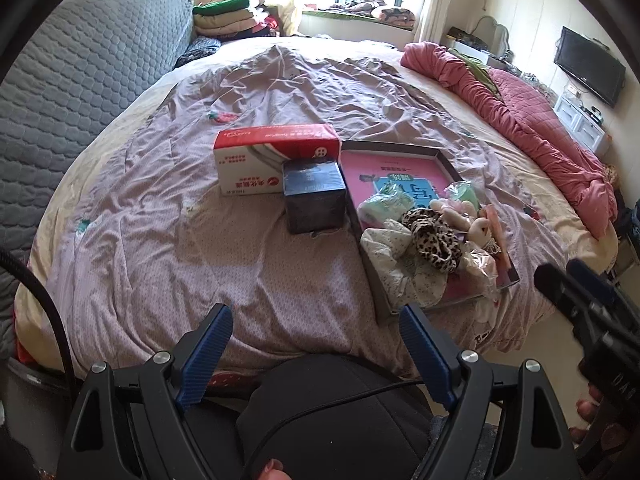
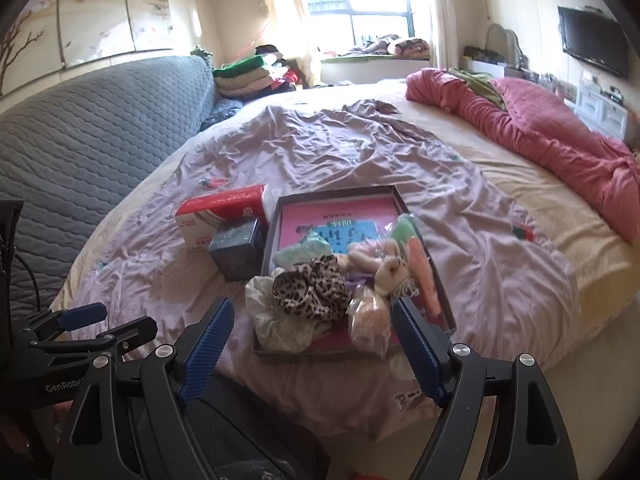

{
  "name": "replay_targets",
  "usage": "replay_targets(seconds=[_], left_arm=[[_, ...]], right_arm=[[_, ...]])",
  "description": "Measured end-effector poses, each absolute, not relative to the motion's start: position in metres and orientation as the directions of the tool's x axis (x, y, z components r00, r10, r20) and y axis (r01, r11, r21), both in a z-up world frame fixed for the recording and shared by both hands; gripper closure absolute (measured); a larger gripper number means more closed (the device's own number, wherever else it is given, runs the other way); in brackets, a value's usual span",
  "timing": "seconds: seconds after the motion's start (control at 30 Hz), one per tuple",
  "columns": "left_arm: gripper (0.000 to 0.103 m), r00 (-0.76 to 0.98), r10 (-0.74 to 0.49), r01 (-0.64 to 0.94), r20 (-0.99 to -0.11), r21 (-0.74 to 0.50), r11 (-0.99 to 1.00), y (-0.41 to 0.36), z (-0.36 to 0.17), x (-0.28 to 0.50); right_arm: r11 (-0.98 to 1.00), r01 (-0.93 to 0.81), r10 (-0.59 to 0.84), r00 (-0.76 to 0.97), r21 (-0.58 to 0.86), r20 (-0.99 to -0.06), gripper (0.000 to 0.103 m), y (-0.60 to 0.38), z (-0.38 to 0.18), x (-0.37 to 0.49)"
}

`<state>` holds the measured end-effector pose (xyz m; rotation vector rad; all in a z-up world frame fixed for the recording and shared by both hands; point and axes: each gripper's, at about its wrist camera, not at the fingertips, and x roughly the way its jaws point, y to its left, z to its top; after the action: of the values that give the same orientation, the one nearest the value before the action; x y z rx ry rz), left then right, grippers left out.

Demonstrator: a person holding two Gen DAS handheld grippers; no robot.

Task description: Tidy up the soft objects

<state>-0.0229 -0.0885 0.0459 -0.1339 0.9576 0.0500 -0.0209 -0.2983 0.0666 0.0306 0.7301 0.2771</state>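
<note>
Lying in the tray (image 2: 444, 304), soft toys (image 2: 384, 272) sit beyond both gaping, empty tongs (image 2: 314, 344).

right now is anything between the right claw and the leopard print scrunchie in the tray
Nothing visible blocks it. The right claw is open and empty just short of the tray. The leopard print scrunchie lies on top of the pile, with a white floral cloth and a bagged plush toy beside it.

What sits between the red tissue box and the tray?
A dark box stands before the tissue box, beside the tray, touching both; clearest in the left wrist view.
</note>
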Motion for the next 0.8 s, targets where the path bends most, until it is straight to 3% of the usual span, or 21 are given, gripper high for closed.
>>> replay_targets(seconds=[0.2,0.8], left_arm=[[0.018,0.567,-0.013,-0.101,-0.824,-0.085,0.991,-0.089,0.042,-0.023],[0.018,0.557,-0.009,-0.107,-0.831,-0.082,0.991,-0.090,0.039,-0.022]], right_arm=[[0.962,-0.243,0.260,0.670,0.125,-0.695,0.021,-0.294,0.050,-0.019],[0.962,-0.246,0.259,0.677,0.120,-0.689,0.021,-0.293,0.048,-0.018]])
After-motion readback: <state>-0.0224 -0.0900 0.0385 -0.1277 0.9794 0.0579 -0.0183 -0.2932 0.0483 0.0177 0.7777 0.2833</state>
